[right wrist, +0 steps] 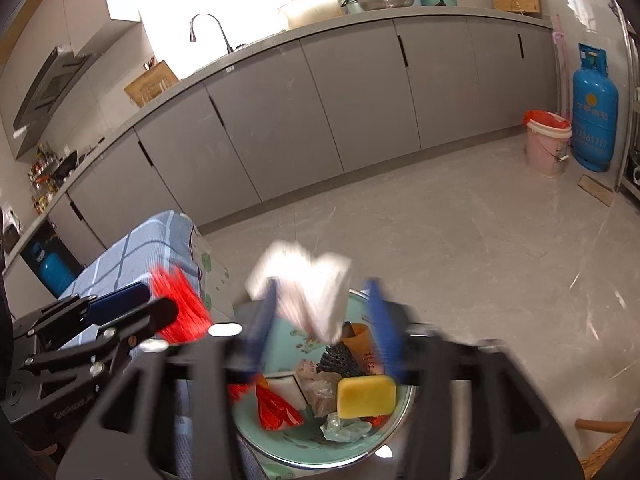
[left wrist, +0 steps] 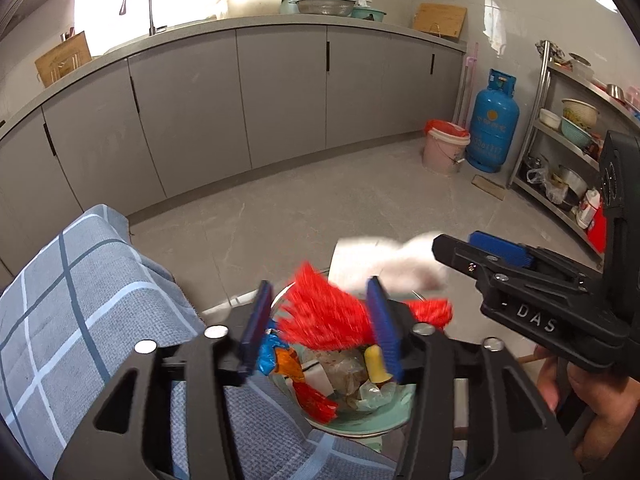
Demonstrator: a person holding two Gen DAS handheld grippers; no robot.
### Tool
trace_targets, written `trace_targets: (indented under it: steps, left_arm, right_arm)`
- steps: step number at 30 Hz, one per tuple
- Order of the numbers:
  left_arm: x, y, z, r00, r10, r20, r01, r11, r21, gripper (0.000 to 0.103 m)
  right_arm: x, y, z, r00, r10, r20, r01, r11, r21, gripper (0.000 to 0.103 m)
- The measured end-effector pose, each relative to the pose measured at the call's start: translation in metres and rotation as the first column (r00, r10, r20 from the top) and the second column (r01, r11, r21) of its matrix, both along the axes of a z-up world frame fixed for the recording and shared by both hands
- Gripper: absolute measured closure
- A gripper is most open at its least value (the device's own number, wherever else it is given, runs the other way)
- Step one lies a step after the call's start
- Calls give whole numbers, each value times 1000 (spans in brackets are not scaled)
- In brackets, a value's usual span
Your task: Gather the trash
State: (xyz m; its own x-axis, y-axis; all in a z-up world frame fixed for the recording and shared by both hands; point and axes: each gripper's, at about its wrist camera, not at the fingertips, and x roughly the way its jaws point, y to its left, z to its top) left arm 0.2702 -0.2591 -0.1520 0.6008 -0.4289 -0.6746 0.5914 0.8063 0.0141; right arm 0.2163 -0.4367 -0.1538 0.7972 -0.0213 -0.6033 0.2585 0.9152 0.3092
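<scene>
Hovering over the round green trash-filled bowl [left wrist: 360, 424], both the left gripper [left wrist: 320, 320] and right gripper [right wrist: 324, 320] stand half open, letting red crinkled plastic [left wrist: 324, 316] and white crumpled tissue [right wrist: 308, 292] drop in.

A blurred red net scrap [left wrist: 320, 316] and a blurred white tissue [right wrist: 310, 292] hang above the green basin [right wrist: 288, 444]. Inside it lie a yellow sponge [right wrist: 366, 396], wrappers and clear plastic.

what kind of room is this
Most likely a home kitchen. A long grey counter runs along the wall with a sink faucet under a bright window, a blue gas cylinder stands in the corner, and a metal rack holds bowls and pots.
</scene>
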Motion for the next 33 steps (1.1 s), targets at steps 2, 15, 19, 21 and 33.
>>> trace_targets:
  steps: [2, 15, 19, 21, 33]
  left_arm:
    - [-1, 5, 1, 1000, 16, 11, -16, 1000, -5, 35]
    - [-22, 39, 24, 997, 60, 58, -57, 997, -53, 9]
    - [-29, 51, 32, 995, 69, 69, -64, 996, -68, 9]
    - [-33, 53, 35, 995, 71, 75, -65, 995, -71, 9]
    - [-42, 70, 51, 992, 85, 94, -75, 992, -103, 9]
  right_arm:
    - [-2, -1, 0, 1000, -7, 1, 7, 1000, 9, 47]
    - [-44, 21, 25, 996, -63, 67, 65, 997, -32, 18]
    - [-49, 32, 30, 996, -53, 66, 57, 997, -49, 18]
    - [-52, 34, 33, 996, -51, 70, 54, 997, -46, 18]
    - [-61, 45, 45, 996, -42, 79, 47, 996, -69, 17]
